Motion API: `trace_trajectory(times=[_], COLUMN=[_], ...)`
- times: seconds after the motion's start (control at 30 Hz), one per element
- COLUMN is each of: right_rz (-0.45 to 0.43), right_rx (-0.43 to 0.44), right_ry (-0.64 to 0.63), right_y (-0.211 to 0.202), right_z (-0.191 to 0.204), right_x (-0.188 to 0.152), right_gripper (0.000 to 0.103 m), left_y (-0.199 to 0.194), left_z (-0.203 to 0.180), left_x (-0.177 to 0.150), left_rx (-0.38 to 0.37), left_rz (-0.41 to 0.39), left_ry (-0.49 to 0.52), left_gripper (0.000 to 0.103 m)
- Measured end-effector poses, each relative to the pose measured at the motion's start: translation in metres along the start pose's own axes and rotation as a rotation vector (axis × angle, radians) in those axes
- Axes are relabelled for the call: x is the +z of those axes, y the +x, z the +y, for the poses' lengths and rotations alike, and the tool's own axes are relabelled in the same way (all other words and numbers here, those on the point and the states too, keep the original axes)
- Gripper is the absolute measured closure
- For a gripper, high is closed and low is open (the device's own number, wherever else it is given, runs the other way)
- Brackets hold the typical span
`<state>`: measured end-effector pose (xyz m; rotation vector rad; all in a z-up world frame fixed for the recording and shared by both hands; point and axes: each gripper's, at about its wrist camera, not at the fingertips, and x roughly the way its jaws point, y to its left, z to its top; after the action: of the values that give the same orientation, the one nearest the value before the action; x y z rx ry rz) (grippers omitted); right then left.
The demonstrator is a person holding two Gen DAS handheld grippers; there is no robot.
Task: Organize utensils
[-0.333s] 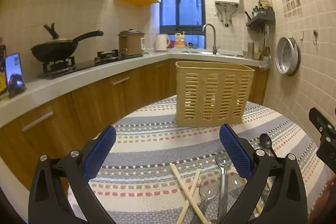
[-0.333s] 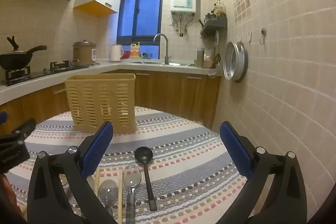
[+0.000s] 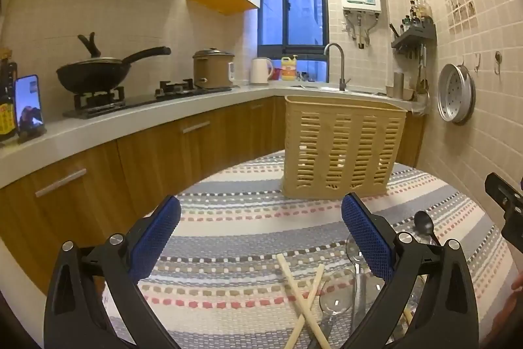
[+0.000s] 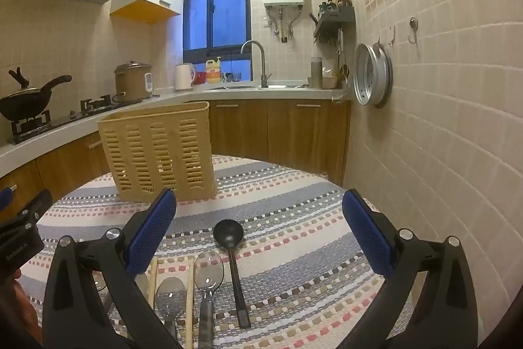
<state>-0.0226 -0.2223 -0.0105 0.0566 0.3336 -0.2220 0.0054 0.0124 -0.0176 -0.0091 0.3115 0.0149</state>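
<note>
A tan slotted utensil basket (image 3: 341, 152) stands upright on the striped tablecloth; it also shows in the right wrist view (image 4: 160, 149). Near me lie crossed wooden chopsticks (image 3: 302, 300), metal spoons (image 3: 335, 300) and a black ladle (image 3: 424, 223). In the right wrist view the black ladle (image 4: 233, 264), a metal spoon (image 4: 209, 270), another spoon (image 4: 170, 293) and chopsticks (image 4: 189, 300) lie side by side. My left gripper (image 3: 261, 234) is open and empty above the cloth. My right gripper (image 4: 260, 231) is open and empty above the ladle.
The table (image 3: 228, 218) has a striped cloth and a rounded edge. A kitchen counter (image 3: 130, 116) with wok, cooker and sink runs behind. A tiled wall (image 4: 441, 120) stands close on the right with a hanging metal tray (image 4: 372, 77).
</note>
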Motion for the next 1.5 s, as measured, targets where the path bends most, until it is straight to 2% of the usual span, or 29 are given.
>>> trace_trajectory(times=[0.17, 0.23, 0.33, 0.57, 1.5], right_rz=[0.011, 0.032, 0.046, 0.048, 0.043], right_rx=[-0.007, 0.026, 0.029, 0.03, 0.035], right_ry=[-0.005, 0.033, 0.04, 0.031, 0.017], right_y=[-0.001, 0.002, 0.007, 0.01, 0.008], right_z=[-0.007, -0.009, -0.011, -0.009, -0.005], right_x=[0.001, 0.001, -0.002, -0.005, -0.006], right_gripper=[0.006, 0.006, 0.006, 0.006, 0.006], left_y=[0.001, 0.001, 0.003, 0.006, 0.005], left_z=[-0.006, -0.009, -0.009, -0.005, -0.006], left_x=[-0.003, -0.004, -0.004, -0.005, -0.005], left_rx=[0.007, 0.011, 0.01, 0.008, 0.012], left_rz=[0.008, 0.01, 0.018, 0.031, 0.03], left_ry=[0.025, 0.033, 0.03, 0.007, 0.016], left_gripper=[0.007, 0.007, 0.007, 0.007, 0.007])
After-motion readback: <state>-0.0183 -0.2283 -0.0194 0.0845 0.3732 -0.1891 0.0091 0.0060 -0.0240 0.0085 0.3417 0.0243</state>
